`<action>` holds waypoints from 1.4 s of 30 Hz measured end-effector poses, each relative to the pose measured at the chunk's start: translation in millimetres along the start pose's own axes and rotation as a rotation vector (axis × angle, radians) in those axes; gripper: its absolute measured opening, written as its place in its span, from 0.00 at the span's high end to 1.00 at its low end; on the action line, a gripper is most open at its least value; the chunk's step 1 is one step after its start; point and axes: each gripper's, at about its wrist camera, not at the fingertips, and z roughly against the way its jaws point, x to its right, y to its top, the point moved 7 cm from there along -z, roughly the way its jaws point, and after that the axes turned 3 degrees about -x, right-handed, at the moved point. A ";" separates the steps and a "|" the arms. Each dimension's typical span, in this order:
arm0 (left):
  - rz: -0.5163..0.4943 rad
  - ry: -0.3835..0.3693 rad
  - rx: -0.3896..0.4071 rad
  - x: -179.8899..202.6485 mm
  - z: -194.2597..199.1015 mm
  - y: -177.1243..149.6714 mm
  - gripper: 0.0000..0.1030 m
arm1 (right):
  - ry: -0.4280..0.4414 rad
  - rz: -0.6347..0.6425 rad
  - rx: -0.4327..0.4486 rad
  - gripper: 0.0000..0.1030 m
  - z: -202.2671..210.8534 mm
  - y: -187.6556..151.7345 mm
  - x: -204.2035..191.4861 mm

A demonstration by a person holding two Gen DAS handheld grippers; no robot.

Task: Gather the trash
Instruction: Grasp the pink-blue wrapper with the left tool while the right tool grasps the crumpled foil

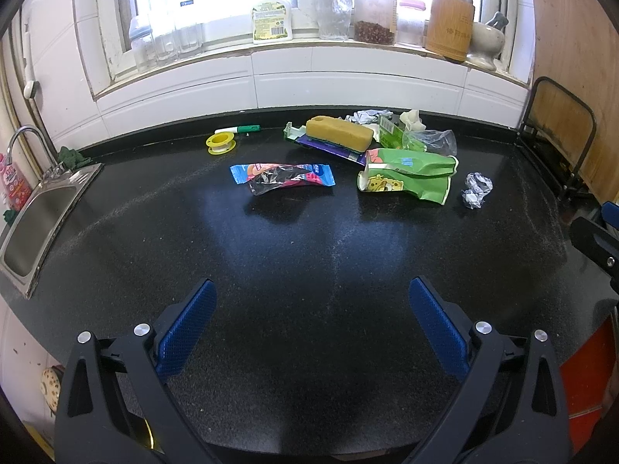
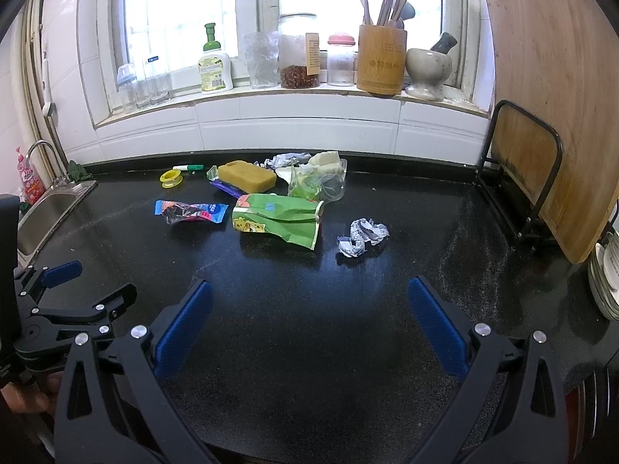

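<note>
Trash lies on the far half of the black counter point(image 1: 309, 239). There is a blue and pink wrapper point(image 1: 282, 178) point(image 2: 191, 210), a crumpled green bag point(image 1: 410, 174) point(image 2: 278, 220) and a foil ball point(image 1: 476, 189) point(image 2: 361, 236). Behind them, by the wall, are a clear plastic bag point(image 1: 429, 139) point(image 2: 317, 187), a purple wrapper point(image 1: 332, 149) and more crumpled scraps. My left gripper point(image 1: 312, 286) point(image 2: 106, 278) is open and empty, well short of the blue wrapper. My right gripper point(image 2: 309, 286) hovers open and empty in front of the foil ball.
A yellow sponge point(image 1: 340, 133) lies on the purple wrapper, with a yellow tape spool point(image 1: 220, 143) and a green marker point(image 1: 238, 129) to its left. A steel sink point(image 1: 35, 216) is at the left; a cutting board in a rack point(image 2: 518, 178) and stacked plates point(image 2: 605, 270) are at the right. Jars line the windowsill.
</note>
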 end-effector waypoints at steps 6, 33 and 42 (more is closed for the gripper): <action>-0.065 -0.018 0.009 1.7 -11.1 6.9 0.06 | -0.001 0.000 -0.013 0.05 -7.5 -6.3 3.8; -0.577 -0.164 -0.021 -3.6 -231.1 114.3 0.29 | 0.035 -0.002 -0.273 0.46 -254.3 38.8 77.3; -0.436 -0.129 -0.056 1.3 -183.3 92.9 0.91 | 0.043 0.002 -0.248 0.62 -221.9 27.8 70.8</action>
